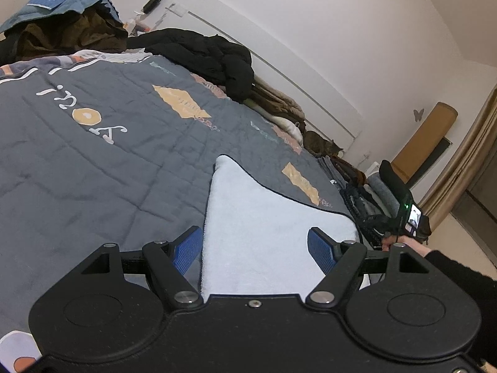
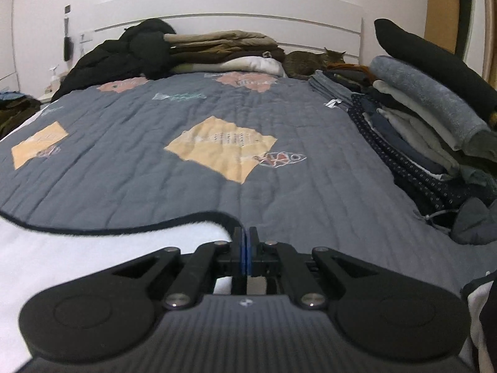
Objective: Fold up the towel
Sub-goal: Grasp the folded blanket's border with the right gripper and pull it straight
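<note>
A white towel [image 1: 264, 217] with a dark trimmed edge lies on the grey quilted bedspread [image 1: 93, 155], one corner pointing toward the headboard. My left gripper [image 1: 254, 233] is open, its blue pads [image 1: 189, 248] spread either side of the towel's near part with nothing pinched between them. In the right wrist view the towel [image 2: 93, 248] fills the lower left, and its dark edge runs right up to my right gripper [image 2: 245, 239], which is shut on the towel's right corner. The right gripper [image 1: 372, 220] also shows at the towel's right corner, held by a hand [image 1: 400, 244].
A stack of folded clothes [image 2: 419, 118] lines the right side of the bed. A black jacket [image 2: 124, 56], folded blankets [image 2: 223, 43] and a tabby cat [image 2: 310, 59] sit near the headboard. More clothes [image 1: 62, 25] are piled at the far left.
</note>
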A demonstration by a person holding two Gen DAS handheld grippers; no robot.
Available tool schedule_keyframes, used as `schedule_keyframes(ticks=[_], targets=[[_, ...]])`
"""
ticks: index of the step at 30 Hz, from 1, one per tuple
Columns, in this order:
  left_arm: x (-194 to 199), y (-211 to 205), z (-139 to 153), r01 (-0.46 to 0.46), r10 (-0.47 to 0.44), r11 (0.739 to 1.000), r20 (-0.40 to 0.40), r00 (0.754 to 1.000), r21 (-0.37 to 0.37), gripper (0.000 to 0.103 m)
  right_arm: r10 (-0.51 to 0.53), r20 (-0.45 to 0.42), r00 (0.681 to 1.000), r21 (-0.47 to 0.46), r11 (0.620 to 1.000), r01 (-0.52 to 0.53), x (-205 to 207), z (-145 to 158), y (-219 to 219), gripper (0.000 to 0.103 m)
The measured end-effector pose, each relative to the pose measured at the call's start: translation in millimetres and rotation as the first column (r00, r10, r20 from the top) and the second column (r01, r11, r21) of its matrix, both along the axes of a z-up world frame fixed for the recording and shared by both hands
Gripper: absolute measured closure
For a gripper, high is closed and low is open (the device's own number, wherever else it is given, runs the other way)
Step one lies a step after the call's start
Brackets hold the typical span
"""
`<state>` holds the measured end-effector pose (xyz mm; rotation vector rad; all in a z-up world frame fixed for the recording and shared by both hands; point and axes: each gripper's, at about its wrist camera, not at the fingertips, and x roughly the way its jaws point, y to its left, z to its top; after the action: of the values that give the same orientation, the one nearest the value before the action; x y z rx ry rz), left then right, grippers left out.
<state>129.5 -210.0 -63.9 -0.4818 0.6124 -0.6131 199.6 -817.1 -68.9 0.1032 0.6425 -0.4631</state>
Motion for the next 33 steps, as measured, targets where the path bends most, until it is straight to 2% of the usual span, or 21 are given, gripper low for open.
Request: schedule_keyframes(ticks=[2,3,7,12,20,23,25,27,33], targets=[[0,-1,-1,0.001,-0.001,1.000,0.000,1.000,0.009,0.029,-0.038,0.002,0.999,-0.021,0.999,0.038,4,2,-7,0.103],[0,-2,-1,0.001,-0.001,1.000,0.000,1.000,0.012,0.029,-0.042,-0.006,0.999,-0.002,0.999,0.042,3,1,-11,0.103],[1,-4,-3,0.007,-0.007,1.000,-0.010,1.000,0.019,0.029,0.016,-0.071,0.997,0.044,0.999,-0.013,6,-11,-8,0.103],[-2,-9,-4,0.037,-0.037,0.999,-0.002,0.999,0.029,0.029,0.067,-0.080,0.995,0.125,0.991,-0.057,-4,-23,-10,0.096],[-7,-18,-4,0.088,-0.089,0.995,0.015,0.996,0.044,0.029,0.085,-0.112,0.990,0.110,0.991,-0.073,3,-45,-5,0.083],[-6,-20,-6,0.096,-0.096,0.994,0.008,0.995,0.049,0.029,0.083,-0.099,0.992,0.142,0.987,-0.069,8,-50,-6,0.078],[-5,-19,-8,0.097,-0.097,0.994,0.000,0.995,0.050,0.029,0.097,-0.125,0.987,0.169,0.983,-0.075,11,-55,-6,0.079],[-5,-19,-9,0.095,-0.095,0.994,-0.003,0.995,0.053,0.029,0.125,-0.149,0.981,0.176,0.980,-0.099,13,-59,-4,0.092],[-7,-22,-10,0.106,-0.106,0.992,-0.007,0.994,0.066,0.029,0.097,-0.083,0.992,0.135,0.987,-0.085,2,-44,-9,0.096]])
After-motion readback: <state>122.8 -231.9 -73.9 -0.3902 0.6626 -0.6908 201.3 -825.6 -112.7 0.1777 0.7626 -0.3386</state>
